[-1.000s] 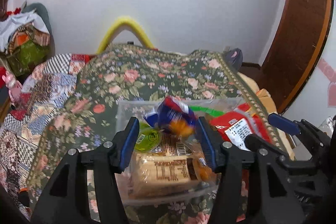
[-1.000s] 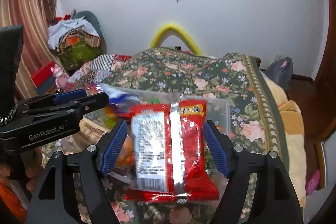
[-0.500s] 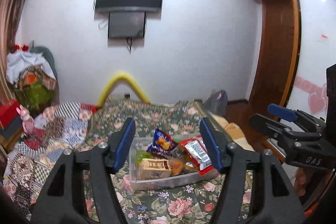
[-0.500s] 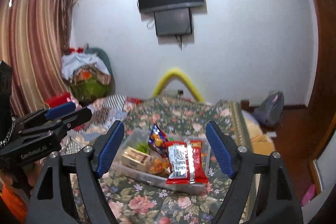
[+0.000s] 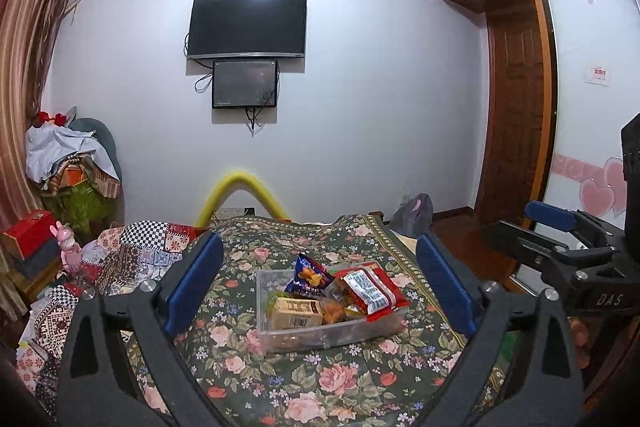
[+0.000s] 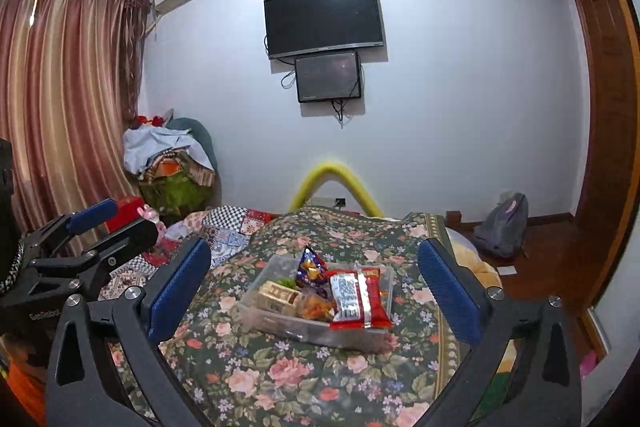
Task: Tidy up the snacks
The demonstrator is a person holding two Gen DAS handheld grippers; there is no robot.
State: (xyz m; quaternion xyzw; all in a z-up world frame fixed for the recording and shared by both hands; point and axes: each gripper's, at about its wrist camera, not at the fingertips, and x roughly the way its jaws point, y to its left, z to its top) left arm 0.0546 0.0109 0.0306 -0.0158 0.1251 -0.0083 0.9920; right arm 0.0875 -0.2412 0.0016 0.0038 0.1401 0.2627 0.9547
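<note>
Change since earlier: both your claws have pulled up and back from the bin; the red packet and the blue bag that sat between their pads now lie in it.
Left view, claw: your left claw (image 5: 318,289) is opening, pads spread wide, nothing between them.
Left view, snacks: the clear plastic bin (image 5: 280,337) sits on the floral bedspread (image 5: 320,387), holding a blue chip bag (image 5: 310,275) standing up, a red packet (image 5: 374,291) draped over its right rim, and a tan box (image 5: 296,313) near the front.
Left view, handling: I'd judge the bags light, soft, crinkly and easy to crush; pinch a sealed edge. The box looks stiffer; take it across its sides.
Left view, surroundings: your right claw (image 5: 560,247) hangs off to the right, apart from the bin.
Right view, claw: that claw (image 6: 314,291) is opening too, wide and empty.
Right view, snacks: bin (image 6: 280,325) ahead; the red packet (image 6: 358,299) overhangs the near rim and could slide out.
Right view, obstacles: your left claw (image 6: 92,231) stands at the left; a patchwork quilt (image 6: 232,227) lies beyond. Nothing blocks the bin.
</note>
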